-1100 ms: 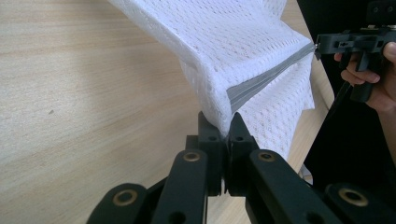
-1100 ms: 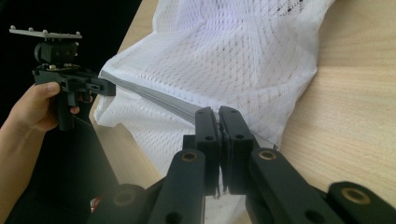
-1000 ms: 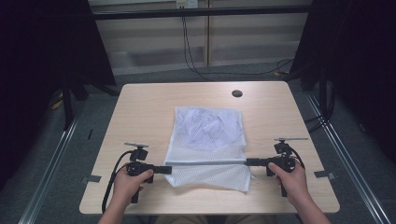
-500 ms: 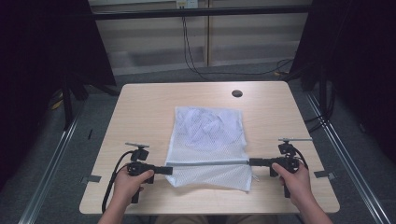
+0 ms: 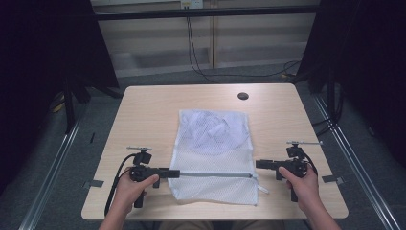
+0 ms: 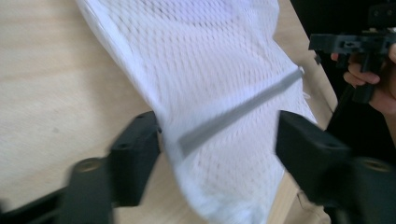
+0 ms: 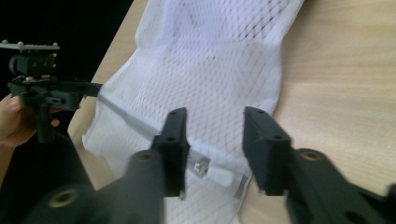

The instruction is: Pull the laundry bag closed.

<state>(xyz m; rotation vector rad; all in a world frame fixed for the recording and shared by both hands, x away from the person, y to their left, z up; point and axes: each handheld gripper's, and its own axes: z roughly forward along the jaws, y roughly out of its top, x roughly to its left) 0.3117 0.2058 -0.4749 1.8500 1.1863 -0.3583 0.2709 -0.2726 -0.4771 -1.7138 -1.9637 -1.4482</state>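
- Looking down from the high view, I am seeing a white mesh bag (image 5: 214, 153) lying flat on the wooden table (image 5: 143, 115), its far end toward the back and its near end by the front edge.
- A grey zipper (image 5: 215, 174) is running across the bag near its front end, from side to side.
- My left gripper (image 5: 173, 173) is sitting at the bag's left edge, right at the zipper's left end, with my left hand (image 5: 129, 189) wrapping its handle.
- In the left gripper view the jaws are standing wide apart, the bag's edge and the zipper end (image 6: 243, 109) lying between them; nothing is being pinched.
- My right gripper (image 5: 258, 164) is sitting just beside the bag's right edge, apart from it, with my right hand (image 5: 301, 184) holding it.
- In the right gripper view its jaws are standing open, with the metal zipper pull (image 7: 201, 167) lying between them at the bag's corner.
- A small dark round spot (image 5: 243, 96) is showing on the table near the far edge, well apart from the bag.
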